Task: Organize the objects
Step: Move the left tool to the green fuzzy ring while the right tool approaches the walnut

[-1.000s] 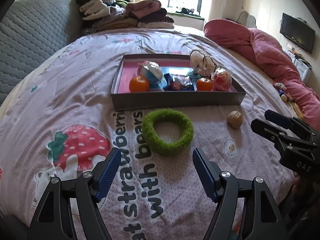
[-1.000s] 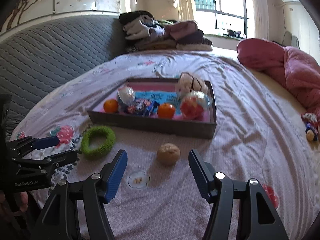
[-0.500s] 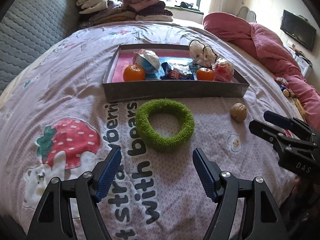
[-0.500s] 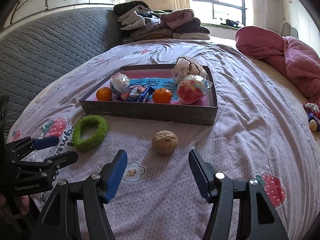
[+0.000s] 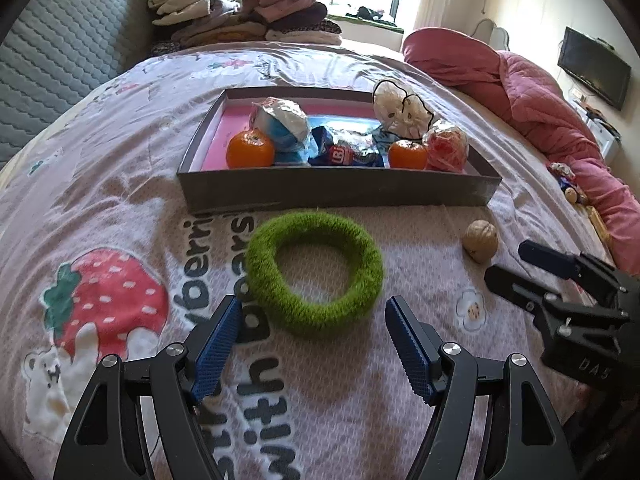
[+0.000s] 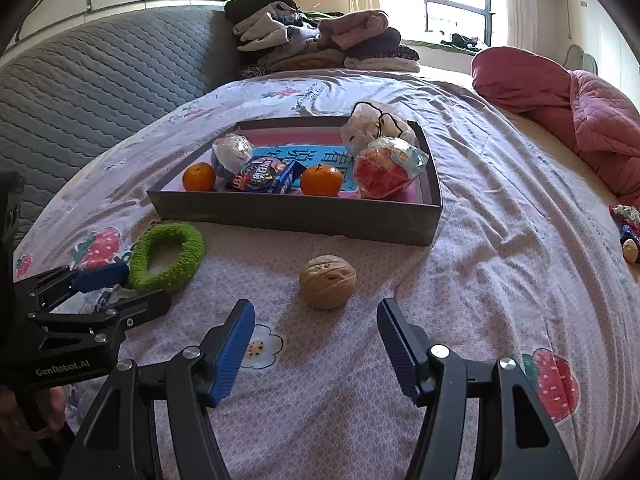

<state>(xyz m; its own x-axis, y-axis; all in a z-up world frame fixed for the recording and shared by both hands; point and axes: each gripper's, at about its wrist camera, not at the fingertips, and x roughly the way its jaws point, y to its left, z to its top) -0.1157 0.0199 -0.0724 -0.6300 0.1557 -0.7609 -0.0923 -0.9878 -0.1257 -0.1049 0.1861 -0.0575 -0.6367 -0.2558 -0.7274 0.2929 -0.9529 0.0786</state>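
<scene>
A bedroom in a home.
A bed (image 5: 120,184) with strawberry-print sheet, padded headboard (image 6: 100,80), folded clothes (image 5: 240,12), pink quilt (image 5: 540,92), wall television (image 5: 594,66).

Green ring (image 5: 314,272): fuzzy knitted yarn. Walnut (image 6: 328,287): rough, wrinkled matt shell. Tray (image 5: 340,190): matt grey cardboard. Snack packs (image 5: 346,152): glossy crinkled foil. Oranges (image 5: 250,149): smooth, slight sheen. Bedsheet (image 6: 500,220): soft printed cotton. Gripper pads (image 5: 214,356): ribbed blue rubber on matt black plastic.
</scene>
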